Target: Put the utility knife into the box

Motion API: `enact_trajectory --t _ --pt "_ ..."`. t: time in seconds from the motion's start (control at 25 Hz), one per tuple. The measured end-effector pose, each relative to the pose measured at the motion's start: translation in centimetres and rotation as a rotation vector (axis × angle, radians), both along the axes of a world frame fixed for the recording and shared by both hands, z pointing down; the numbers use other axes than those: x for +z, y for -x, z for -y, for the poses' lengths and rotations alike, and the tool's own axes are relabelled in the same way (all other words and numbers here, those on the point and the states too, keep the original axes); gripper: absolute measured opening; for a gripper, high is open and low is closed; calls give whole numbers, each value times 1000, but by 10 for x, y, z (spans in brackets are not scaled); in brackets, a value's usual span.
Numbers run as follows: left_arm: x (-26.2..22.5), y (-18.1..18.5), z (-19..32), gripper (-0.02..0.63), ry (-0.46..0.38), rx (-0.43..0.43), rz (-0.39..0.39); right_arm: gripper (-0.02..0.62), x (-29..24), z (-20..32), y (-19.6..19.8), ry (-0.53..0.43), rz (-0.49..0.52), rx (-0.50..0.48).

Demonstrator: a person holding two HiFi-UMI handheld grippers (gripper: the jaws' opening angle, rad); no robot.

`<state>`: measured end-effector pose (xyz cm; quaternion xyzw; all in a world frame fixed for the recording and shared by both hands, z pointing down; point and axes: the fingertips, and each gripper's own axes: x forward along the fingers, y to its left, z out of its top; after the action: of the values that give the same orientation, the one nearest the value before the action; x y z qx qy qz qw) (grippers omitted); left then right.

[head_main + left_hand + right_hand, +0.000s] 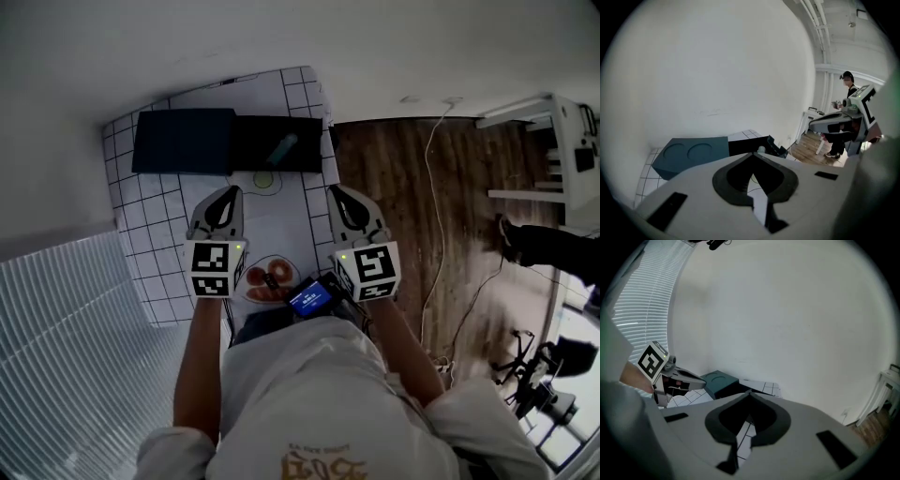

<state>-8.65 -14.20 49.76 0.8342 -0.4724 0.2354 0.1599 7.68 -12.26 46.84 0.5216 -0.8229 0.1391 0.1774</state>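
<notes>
The utility knife (282, 147), as far as the dim head view lets me judge, lies inside the open black box (249, 141) at the far edge of the desk (159, 267). A dark blue block (184, 142) lies just left of the box, at the far left corner. The left gripper (231, 191) and the right gripper (336, 191) hang side by side over the middle of the desk, apart from the box. Each has its jaws together, with nothing between them.
</notes>
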Motion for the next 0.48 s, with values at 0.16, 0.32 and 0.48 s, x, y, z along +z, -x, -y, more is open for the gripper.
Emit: enact_trajectory --t 0.16,0.32,0.48 --pt "-21 15 -19 8 -24 -41 -65 6 -19 -5 13 -42 -1 -15" --pt "-45 24 -29 8 -94 -65 -73 6 -35 -8 24 -75 11 -35" --pt "-76 27 -37 8 -188 -73 -77 6 -57 -15 27 -121 20 -36"
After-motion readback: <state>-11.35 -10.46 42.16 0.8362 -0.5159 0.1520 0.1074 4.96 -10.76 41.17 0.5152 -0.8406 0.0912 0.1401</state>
